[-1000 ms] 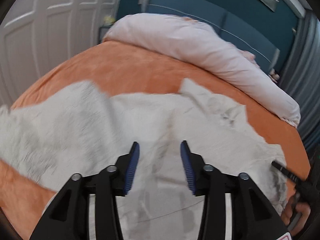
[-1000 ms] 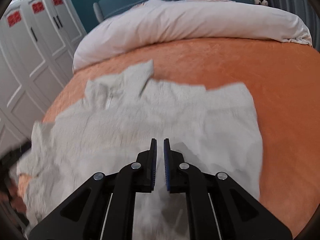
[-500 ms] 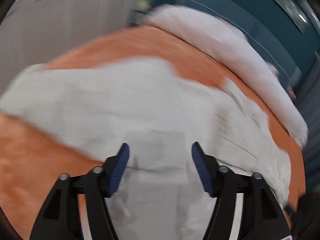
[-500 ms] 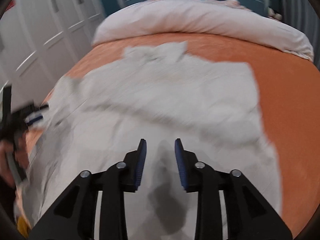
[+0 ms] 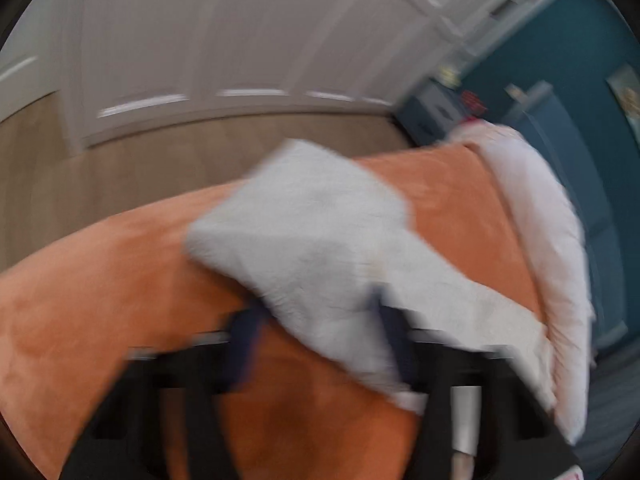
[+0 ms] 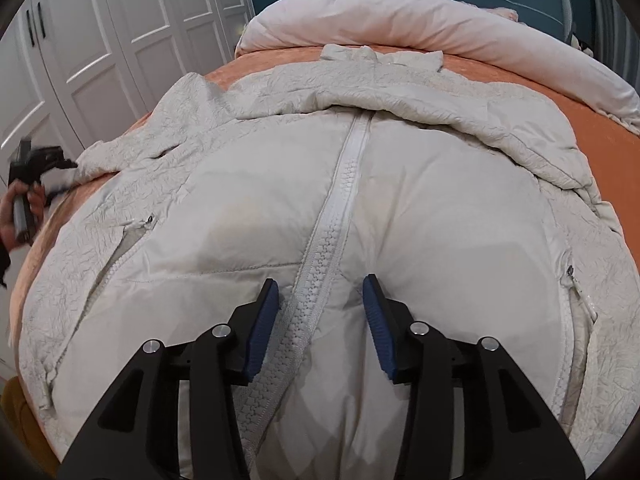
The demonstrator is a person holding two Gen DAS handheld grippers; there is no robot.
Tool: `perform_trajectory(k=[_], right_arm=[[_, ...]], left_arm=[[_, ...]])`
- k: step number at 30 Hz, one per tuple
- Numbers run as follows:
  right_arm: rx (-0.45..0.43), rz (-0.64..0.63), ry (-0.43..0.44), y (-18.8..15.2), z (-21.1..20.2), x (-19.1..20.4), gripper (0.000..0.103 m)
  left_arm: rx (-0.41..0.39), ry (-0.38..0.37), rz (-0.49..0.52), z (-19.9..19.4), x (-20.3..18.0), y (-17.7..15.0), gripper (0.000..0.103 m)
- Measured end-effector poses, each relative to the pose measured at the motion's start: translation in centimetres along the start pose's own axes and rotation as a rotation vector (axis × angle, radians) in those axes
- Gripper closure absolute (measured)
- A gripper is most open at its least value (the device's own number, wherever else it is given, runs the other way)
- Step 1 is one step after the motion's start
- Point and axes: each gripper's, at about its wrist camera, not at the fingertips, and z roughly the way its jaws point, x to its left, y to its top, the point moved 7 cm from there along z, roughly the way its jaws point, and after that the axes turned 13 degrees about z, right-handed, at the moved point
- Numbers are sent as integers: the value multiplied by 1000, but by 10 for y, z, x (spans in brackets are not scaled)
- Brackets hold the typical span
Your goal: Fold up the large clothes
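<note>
— How do the two views compare?

— The left wrist view is smeared throughout by motion blur: the left gripper (image 5: pixel 316 344) at the bottom of the frame is a dark streak, and the white wardrobe doors (image 5: pixel 208 40) across the top dissolve into pale bands. The right wrist view is sharp, crinkles in the cream jacket (image 6: pixel 320 208) crisp down to the zipper teeth.

— And the light?

— Soft, even indoor light, no glare. Faint grey shadows fall on the jacket just ahead of the right gripper (image 6: pixel 320 300). Both frames bow strongly at the edges, with black fisheye corners.
</note>
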Motion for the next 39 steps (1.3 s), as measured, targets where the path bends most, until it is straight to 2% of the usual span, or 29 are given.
perform_trajectory(k=[1, 2, 5, 7, 9, 11, 13, 14, 16, 17, 18, 20, 21, 22, 24, 26, 29, 31, 33, 35, 39], right_arm=[[-2, -9, -1, 0, 1, 1, 56], [-4, -13, 0, -2, 1, 1, 55], [-13, -15, 8, -3, 2, 2, 53], [-15, -3, 25, -2, 1, 0, 53], [-16, 12, 45, -2, 0, -2, 53], [-17, 24, 61, -1, -2, -3, 53], [-18, 39, 80, 0, -3, -4, 53], [-19, 47, 91, 0, -4, -5, 53], [-21, 72, 121, 1, -7, -7, 53], [-24, 85, 132, 1, -9, -8, 53], [-25, 102, 146, 2, -11, -9, 53], [-31, 140, 173, 3, -18, -15, 53], [-37, 162, 189, 3, -23, -18, 51], [-41, 184, 207, 3, -29, -23, 48], [-43, 216, 225, 2, -41, -33, 45], [-42, 238, 233, 5, -53, -45, 45], [-70, 281, 205, 23, -69, -66, 45], [-105, 289, 156, 50, -77, -82, 43], [-140, 311, 141, 80, -79, -96, 42], [-153, 361, 128, 112, -70, -111, 35], [-90, 398, 58, 160, -17, -135, 34]], left_arm=[[-4, -12, 22, -5, -6, 7, 103], [-31, -19, 59, -14, -21, 16, 103], [-152, -65, 244, -58, -103, 36, 103], [-220, -124, 375, -90, -173, 37, 103], [-267, -223, 512, -119, -259, 23, 103], [-265, -332, 626, -136, -345, -11, 103], [-214, -428, 728, -138, -424, -63, 103], [-183, -458, 770, -136, -451, -90, 102], [-124, -477, 837, -116, -492, -140, 95], [-64, -475, 879, -98, -512, -180, 86], [-2, -460, 912, -80, -522, -212, 81], [115, -388, 978, -41, -530, -267, 76], [155, -362, 999, -25, -529, -282, 76], [178, -351, 1004, -21, -525, -294, 75], [224, -392, 974, -16, -512, -301, 69], [225, -448, 935, -32, -491, -294, 46], [162, -466, 935, -52, -451, -266, 31], [109, -399, 942, -57, -416, -242, 26], [99, -317, 917, -49, -381, -224, 26], [112, -235, 844, -33, -347, -203, 26], [140, -137, 669, 1, -290, -176, 27]])
